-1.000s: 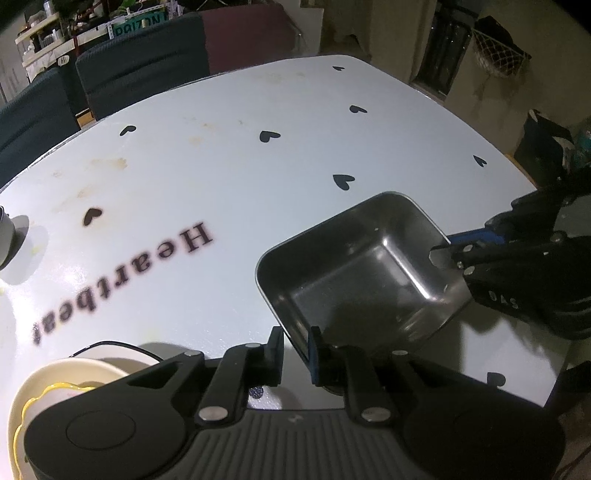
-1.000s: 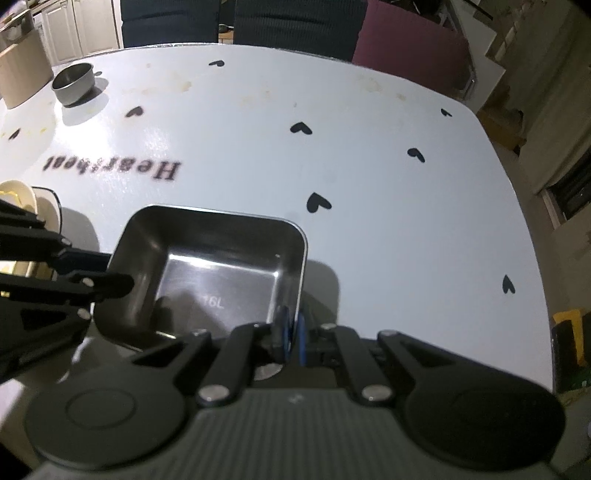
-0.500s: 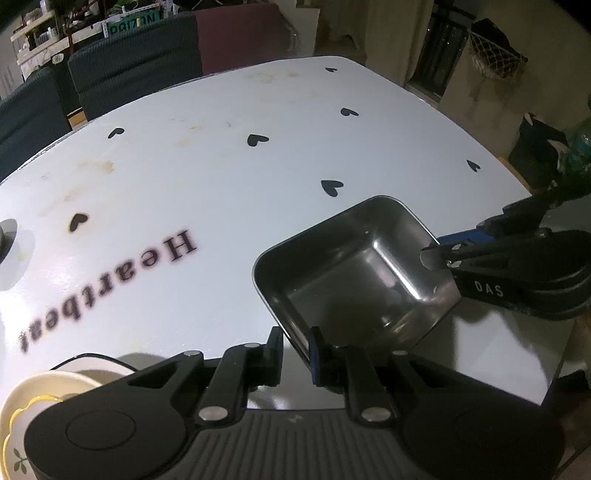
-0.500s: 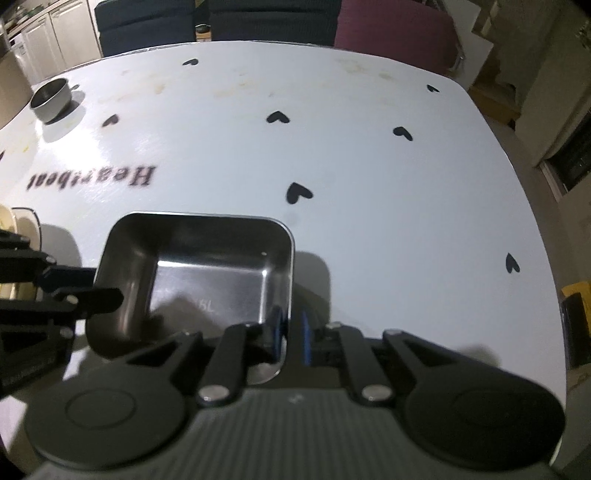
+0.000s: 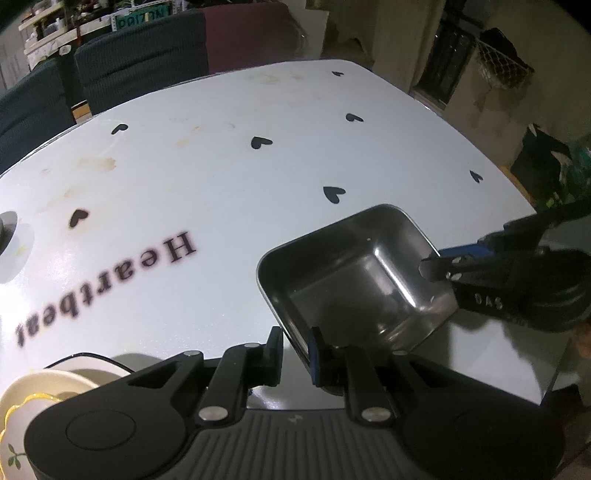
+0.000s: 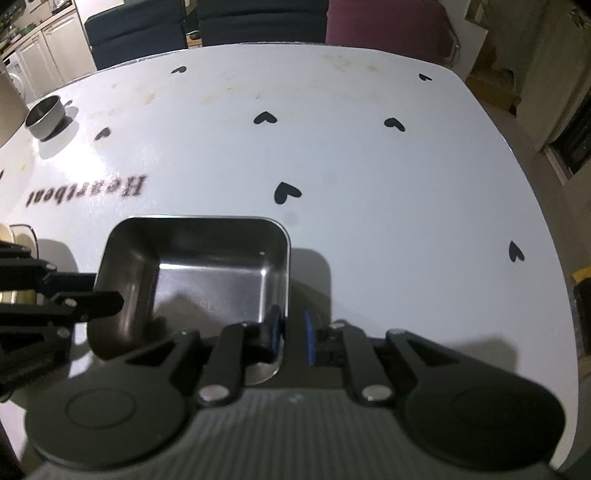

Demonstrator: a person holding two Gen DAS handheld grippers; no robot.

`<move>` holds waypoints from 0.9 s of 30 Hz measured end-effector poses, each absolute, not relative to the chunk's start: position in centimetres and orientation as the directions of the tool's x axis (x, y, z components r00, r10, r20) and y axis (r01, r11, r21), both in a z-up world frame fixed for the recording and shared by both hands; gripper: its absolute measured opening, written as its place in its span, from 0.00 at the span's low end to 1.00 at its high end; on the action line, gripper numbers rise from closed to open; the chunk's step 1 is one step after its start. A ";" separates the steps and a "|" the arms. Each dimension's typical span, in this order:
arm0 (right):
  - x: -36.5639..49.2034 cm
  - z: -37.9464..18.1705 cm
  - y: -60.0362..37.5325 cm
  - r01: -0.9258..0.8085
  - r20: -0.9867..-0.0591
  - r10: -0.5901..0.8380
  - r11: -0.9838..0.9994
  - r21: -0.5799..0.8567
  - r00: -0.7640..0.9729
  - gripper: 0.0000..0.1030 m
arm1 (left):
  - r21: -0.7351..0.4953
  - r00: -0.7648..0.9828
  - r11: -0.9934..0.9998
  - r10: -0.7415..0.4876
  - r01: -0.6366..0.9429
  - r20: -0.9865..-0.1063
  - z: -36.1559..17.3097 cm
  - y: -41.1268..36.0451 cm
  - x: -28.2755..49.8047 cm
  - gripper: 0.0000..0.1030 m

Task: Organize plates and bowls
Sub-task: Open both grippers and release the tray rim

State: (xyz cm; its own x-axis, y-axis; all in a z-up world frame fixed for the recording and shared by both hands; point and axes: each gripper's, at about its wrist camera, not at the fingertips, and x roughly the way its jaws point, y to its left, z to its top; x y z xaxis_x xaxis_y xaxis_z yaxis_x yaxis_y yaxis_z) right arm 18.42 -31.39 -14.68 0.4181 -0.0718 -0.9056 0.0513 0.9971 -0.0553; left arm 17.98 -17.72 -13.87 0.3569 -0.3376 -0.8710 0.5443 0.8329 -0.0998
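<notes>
A rectangular steel tray [image 5: 354, 273] sits near the front edge of the white table [image 5: 221, 177]; it also shows in the right wrist view [image 6: 207, 273]. My left gripper [image 5: 295, 347] straddles the tray's near wall with a gap on each side. My right gripper [image 6: 290, 332] straddles the opposite wall, its jaws slightly apart. It shows at the right of the left wrist view [image 5: 439, 260]. A cream plate [image 5: 44, 402] lies at the lower left by my left gripper.
A small steel bowl [image 6: 44, 118] stands at the far left of the table. Dark chairs [image 5: 140, 48] and a maroon chair [image 6: 384, 18] line the far side. The table's right edge [image 6: 546, 266] drops to the floor.
The right gripper's jaws have opened a little from the tray's wall. The tray sits lower, near the table's front edge. Both cameras have shifted slightly.
</notes>
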 end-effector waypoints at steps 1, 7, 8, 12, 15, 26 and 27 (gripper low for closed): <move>18.4 -14.7 -31.2 0.047 -0.904 -0.078 0.997 -0.064 0.420 0.15 | -0.101 0.357 0.831 -0.341 0.547 -0.870 -13.8 -17.7 17.9 0.19; 17.8 -13.8 -31.6 0.056 -0.894 -0.056 0.998 -0.034 0.444 0.15 | -0.118 0.355 0.829 -0.357 0.547 -0.864 -13.2 -17.7 17.5 0.31; 17.7 -13.6 -31.7 0.057 -0.892 -0.045 0.998 -0.022 0.450 0.16 | -0.120 0.353 0.830 -0.357 0.545 -0.865 -13.2 -17.6 17.5 0.32; 16.9 -12.8 -32.3 0.056 -0.884 -0.010 0.998 0.019 0.468 0.21 | -0.128 0.350 0.828 -0.364 0.546 -0.863 -12.8 -17.5 17.0 0.36; 16.0 -11.9 -32.6 0.046 -0.869 0.016 0.998 0.045 0.495 0.34 | -0.134 0.353 0.826 -0.373 0.547 -0.858 -12.3 -17.2 16.6 0.40; 13.1 -8.8 -32.7 0.075 -0.817 -0.009 0.996 0.042 0.576 0.89 | -0.149 0.430 0.837 -0.413 0.527 -0.803 -9.0 -15.0 15.0 0.94; 13.0 -8.6 -32.8 0.085 -0.814 -0.014 0.995 0.043 0.581 0.94 | -0.150 0.440 0.840 -0.416 0.522 -0.796 -8.7 -14.7 14.8 0.98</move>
State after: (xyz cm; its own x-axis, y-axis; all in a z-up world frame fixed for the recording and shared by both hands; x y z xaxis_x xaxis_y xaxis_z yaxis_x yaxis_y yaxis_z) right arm 13.04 -32.83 -8.58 0.5811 -0.0143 -0.8137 0.0846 0.9955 0.0429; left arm 14.81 -14.67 -8.65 0.4402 -0.4158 -0.7958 0.5216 0.8399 -0.1502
